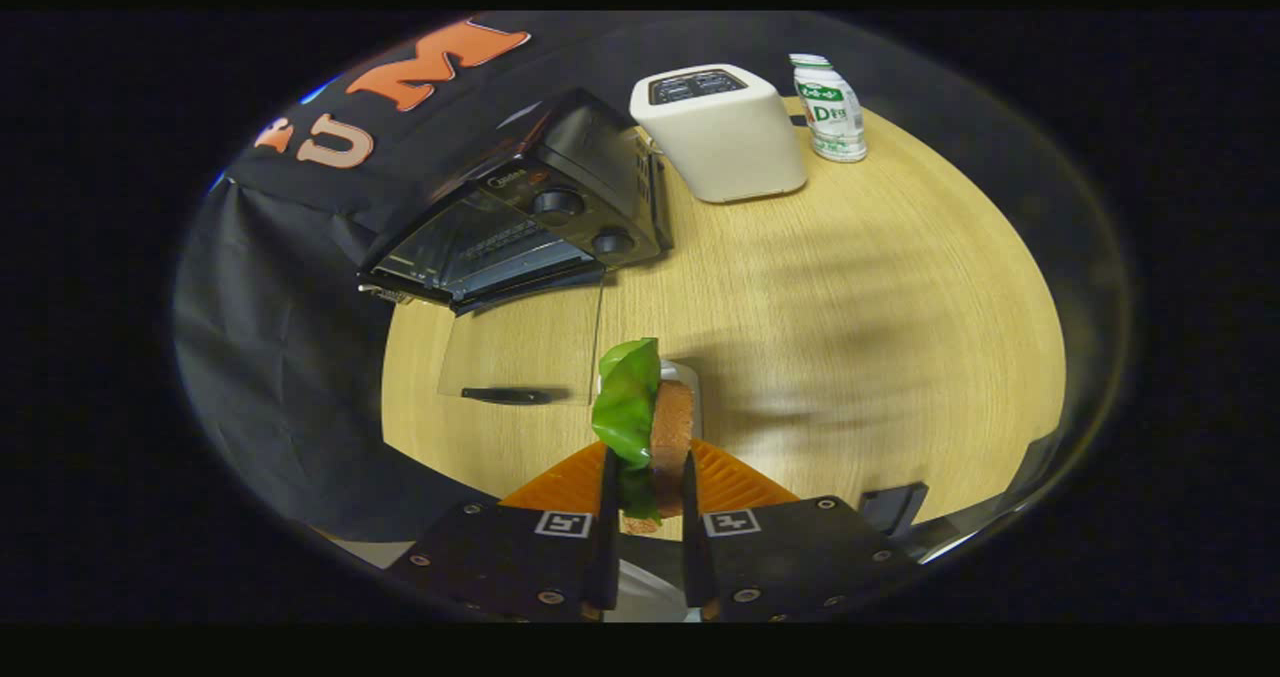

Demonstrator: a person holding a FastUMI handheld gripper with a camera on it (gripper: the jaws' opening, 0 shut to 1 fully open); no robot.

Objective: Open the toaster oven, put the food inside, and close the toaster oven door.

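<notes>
Between the fingers of the tool (645, 487), a sandwich (645, 422) is clamped upright.

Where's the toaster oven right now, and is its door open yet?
In the gripper view the toaster oven sits on the table beyond the gripper, beside the white toaster, its glass door already folded down open toward the held sandwich.

Glossy black toaster oven (520, 207) with clear glass door (525, 342) on a matt wood-grain table (850, 307).

Fisheye view from the camera riding on the claw (645, 487), looking forward along its two fingers. It faces steeply down on the round pale wooden desk (850, 287), close above it.
</notes>
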